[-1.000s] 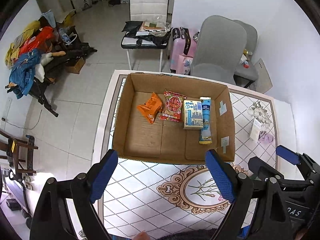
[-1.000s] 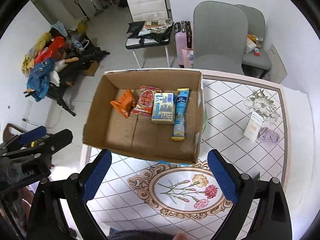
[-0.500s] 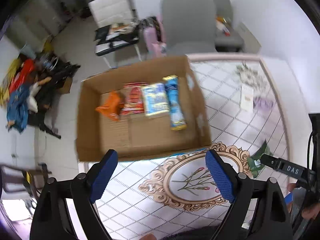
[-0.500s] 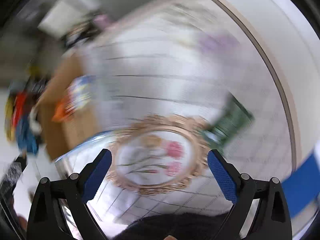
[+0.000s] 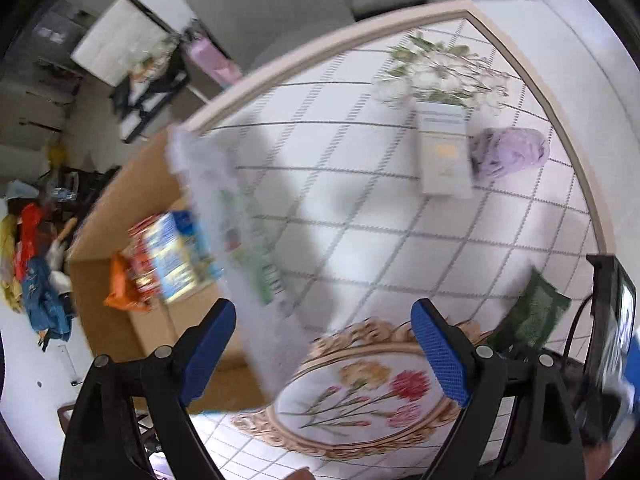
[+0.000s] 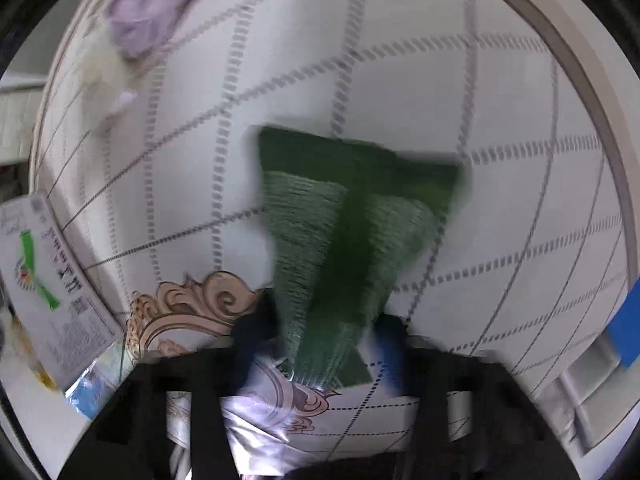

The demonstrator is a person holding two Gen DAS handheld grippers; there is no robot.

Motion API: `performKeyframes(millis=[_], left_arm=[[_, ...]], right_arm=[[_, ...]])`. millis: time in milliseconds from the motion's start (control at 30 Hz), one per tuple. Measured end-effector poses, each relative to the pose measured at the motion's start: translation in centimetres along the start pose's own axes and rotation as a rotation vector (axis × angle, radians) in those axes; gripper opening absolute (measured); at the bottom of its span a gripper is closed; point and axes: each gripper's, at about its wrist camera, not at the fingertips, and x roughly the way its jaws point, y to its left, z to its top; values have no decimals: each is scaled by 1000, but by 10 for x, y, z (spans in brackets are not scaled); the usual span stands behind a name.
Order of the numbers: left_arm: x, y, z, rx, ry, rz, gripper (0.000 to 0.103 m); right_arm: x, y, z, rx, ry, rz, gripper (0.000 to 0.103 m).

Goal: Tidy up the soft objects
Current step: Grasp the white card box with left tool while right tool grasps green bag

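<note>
A green packet (image 6: 352,240) lies on the tiled table cloth, and my right gripper (image 6: 320,344) has its blue pads closed in on the packet's near end; the view is blurred. The same green packet (image 5: 532,316) shows at the right in the left wrist view. My left gripper (image 5: 324,344) is open and empty above the cloth's flower medallion. A cardboard box (image 5: 116,208) at the left holds several snack packs (image 5: 160,264). A white flat pack with green print (image 5: 248,256) leans at the box's near side.
A white carton (image 5: 444,152) and a purple soft bundle (image 5: 508,152) lie on the far part of the table beside white flowers (image 5: 440,72). Chairs and a heap of clothes stand on the floor beyond. A monitor edge (image 5: 612,320) is at the right.
Both grippers swung right, away from the box. The right gripper dropped to the green packet and its fingers closed in from wide open. The left gripper stayed open.
</note>
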Motion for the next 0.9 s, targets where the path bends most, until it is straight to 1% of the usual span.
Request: performKeyframes(millis=[100, 167, 233, 267, 333, 400, 433, 467, 500, 533, 567, 600, 633, 700, 767, 833, 900], left_arm=[[17, -15, 35, -10, 44, -54, 90], [36, -29, 61, -12, 88, -108, 90], [58, -45, 85, 0, 132, -137, 90], [69, -53, 94, 17, 149, -136, 90], [89, -69, 107, 64, 175, -103, 89], [103, -80, 112, 96, 192, -82, 89], [110, -84, 115, 108, 200, -87, 92], [110, -85, 117, 94, 190, -136, 88], [112, -85, 118, 93, 194, -142, 85], [113, -87, 119, 93, 198, -144, 59], [114, -88, 117, 99, 208, -145, 48], [113, -86, 116, 87, 206, -167, 36], [113, -85, 113, 77, 215, -175, 29], [114, -80, 102, 72, 225, -173, 23], [114, -72, 84, 47, 237, -183, 22], [114, -63, 60, 23, 257, -207, 22], [117, -57, 43, -3, 277, -244, 22]], right_arm=[[-16, -5, 17, -20, -35, -7, 39], [-27, -10, 33, -25, -56, -12, 39], [-36, -13, 52, -29, -70, -23, 39], [-39, -14, 59, -34, -73, -29, 39], [-45, -14, 75, -45, -74, -41, 39], [-48, -11, 85, -58, -68, -52, 39], [-50, -11, 89, -66, -66, -60, 39], [-50, -8, 98, -72, -64, -63, 39], [-50, -7, 102, -79, -59, -68, 39], [-50, -6, 105, -87, -51, -73, 39], [-50, -3, 109, -103, -40, -81, 39], [-49, -4, 117, -120, -29, -91, 39], [-46, -1, 119, -144, -10, -103, 39], [-40, -2, 123, -177, 11, -116, 38], [-36, 3, 121, -222, 27, -139, 38], [-32, 7, 120, -263, 35, -162, 38], [-31, 13, 120, -292, 30, -182, 39]])
